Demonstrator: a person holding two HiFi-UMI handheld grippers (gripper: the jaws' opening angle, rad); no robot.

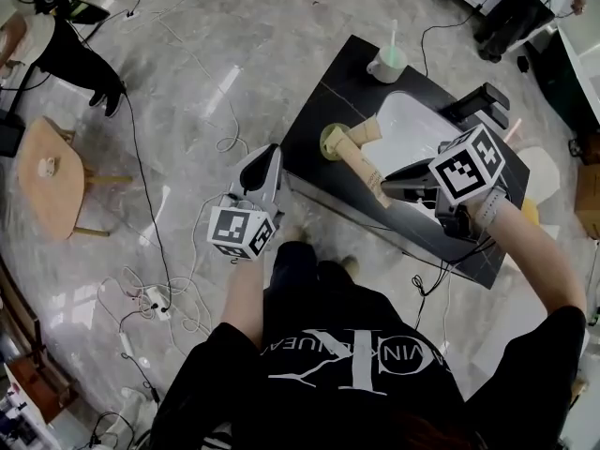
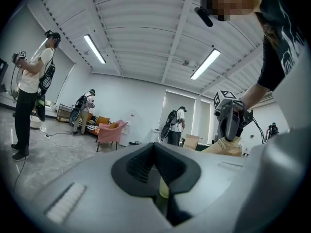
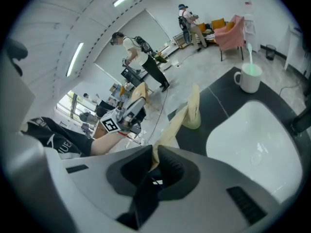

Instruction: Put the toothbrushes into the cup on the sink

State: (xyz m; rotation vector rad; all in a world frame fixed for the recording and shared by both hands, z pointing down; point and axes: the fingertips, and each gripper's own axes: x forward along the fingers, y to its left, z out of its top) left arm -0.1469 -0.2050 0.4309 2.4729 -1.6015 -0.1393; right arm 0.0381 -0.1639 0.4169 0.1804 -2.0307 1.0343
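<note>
My right gripper (image 3: 154, 153) has its jaws nearly together, pinched on one end of a tan paper package (image 3: 171, 126), which I take to be a toothbrush in its wrapper. The package slants away from the jaws to a pale yellow-green end (image 1: 333, 142). That end is free in the air above the left part of the black tabletop (image 1: 328, 92), just beside the white sink (image 1: 412, 125).

My left gripper (image 2: 154, 147) hangs off the tabletop's near edge, apart from the package. Its jaws are closed too, with a thin yellow-green strip (image 2: 163, 188) in the gap between them; I cannot tell what it is.

The cup (image 1: 386, 64) stands at the far side of the tabletop, beyond the sink, with a green toothbrush (image 1: 393, 34) already upright in it.

I judge the step in hand to be freeing this brush from its wrapper, or carrying it to the cup. To do it well I would hold the right grip firm, let the left drop its strip, and line the left up with the free end. Then I would take that end squarely and pull along the package's length, not across it, so nothing bends. For the carry I would pass over the sink and tip the brush near upright above the cup. I would lower it beside the green one without nudging the rim, since the cup looks easy to topple.
</note>
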